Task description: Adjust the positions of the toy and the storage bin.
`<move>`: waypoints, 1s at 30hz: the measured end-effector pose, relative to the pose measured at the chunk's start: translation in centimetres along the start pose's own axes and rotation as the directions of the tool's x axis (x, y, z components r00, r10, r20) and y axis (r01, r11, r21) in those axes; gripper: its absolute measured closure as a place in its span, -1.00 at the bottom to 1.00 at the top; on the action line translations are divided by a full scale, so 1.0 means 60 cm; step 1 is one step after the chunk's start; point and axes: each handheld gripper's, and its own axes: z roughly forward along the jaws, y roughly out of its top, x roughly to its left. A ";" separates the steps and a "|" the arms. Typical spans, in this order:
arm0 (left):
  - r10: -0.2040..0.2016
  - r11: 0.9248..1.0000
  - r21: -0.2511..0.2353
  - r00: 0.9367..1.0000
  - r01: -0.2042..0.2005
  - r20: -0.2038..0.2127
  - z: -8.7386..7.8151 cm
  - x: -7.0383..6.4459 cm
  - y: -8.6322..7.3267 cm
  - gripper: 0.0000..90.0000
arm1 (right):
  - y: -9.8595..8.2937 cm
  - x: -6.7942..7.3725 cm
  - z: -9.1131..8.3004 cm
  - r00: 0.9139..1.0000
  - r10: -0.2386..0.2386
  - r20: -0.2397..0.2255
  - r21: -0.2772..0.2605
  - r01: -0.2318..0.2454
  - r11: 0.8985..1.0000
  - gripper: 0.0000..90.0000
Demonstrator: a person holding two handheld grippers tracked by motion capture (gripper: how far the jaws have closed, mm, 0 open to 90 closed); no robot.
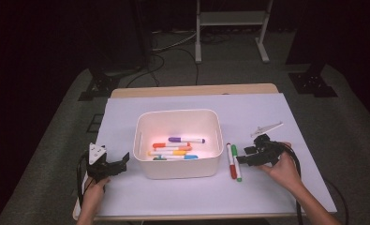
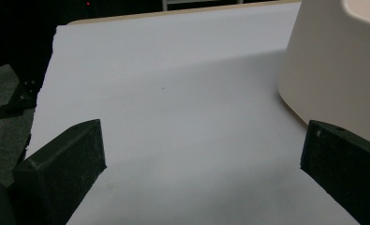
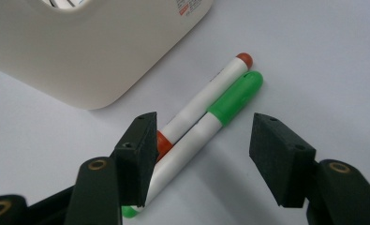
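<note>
A white bin [image 1: 178, 173] stands mid-table and holds several markers [image 1: 175, 149]. Just right of it a red marker [image 1: 231, 161] and a green marker [image 1: 237, 164] lie side by side on the table. My right gripper [image 1: 239, 160] is open and hovers right over the two. In the right gripper view the green marker [image 3: 229, 103] and the red marker [image 3: 206, 98] run between the spread jaws, untouched. My left gripper [image 1: 122, 164] is open left of the bin. Between its jaws lies bare table, with the bin wall [image 2: 337, 70] at the right.
A white sheet [image 1: 267, 112] covers the tabletop, whose wooden edge [image 1: 192, 90] shows at the back. Beyond it are dark floor, cables and a white stand [image 1: 229, 28]. Cables trail from both grippers off the front edge.
</note>
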 end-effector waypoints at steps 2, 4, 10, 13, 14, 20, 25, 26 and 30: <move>-0.003 1.000 -0.002 1.000 0.003 0.000 0.000 0.000 0.000 -1.00 | -0.002 0.000 0.007 1.000 0.006 0.015 -0.001 -0.006 1.000 -0.11; -0.003 1.000 -0.002 1.000 0.003 0.000 0.000 0.000 0.000 -1.00 | -0.003 -0.001 0.016 1.000 0.016 0.027 0.004 -0.016 1.000 -0.15; -0.003 1.000 -0.001 1.000 0.003 0.000 0.000 0.000 0.000 -1.00 | -0.008 -0.004 0.039 0.997 0.058 0.048 -0.002 -0.058 0.998 -0.15; -0.003 1.000 0.000 1.000 0.003 0.001 0.000 0.000 0.000 -1.00 | -0.010 -0.004 0.046 0.996 0.062 0.060 0.006 -0.063 0.998 -0.15; -0.003 1.000 0.000 1.000 0.003 0.001 0.000 0.000 0.000 -1.00 | -0.010 -0.005 0.048 0.996 0.065 0.066 0.016 -0.066 0.998 -0.15; -0.003 1.000 0.001 1.000 0.003 0.001 -0.001 0.000 0.000 -1.00 | -0.021 -0.013 0.040 0.991 0.075 0.106 0.025 -0.078 0.997 -0.10; -0.003 1.000 0.000 1.000 0.003 0.000 0.000 0.000 0.000 -1.00 | -0.035 -0.021 0.024 0.988 0.080 0.133 0.031 -0.085 0.996 -0.08; -0.002 1.000 0.000 1.000 0.002 -0.001 0.000 0.000 0.000 -1.00 | -0.043 -0.026 0.016 0.986 0.087 0.142 0.032 -0.092 0.995 -0.07; -0.002 1.000 0.001 1.000 0.002 -0.001 0.000 0.000 0.000 -1.00 | -0.056 -0.034 0.007 0.982 0.092 0.166 0.038 -0.100 0.994 -0.03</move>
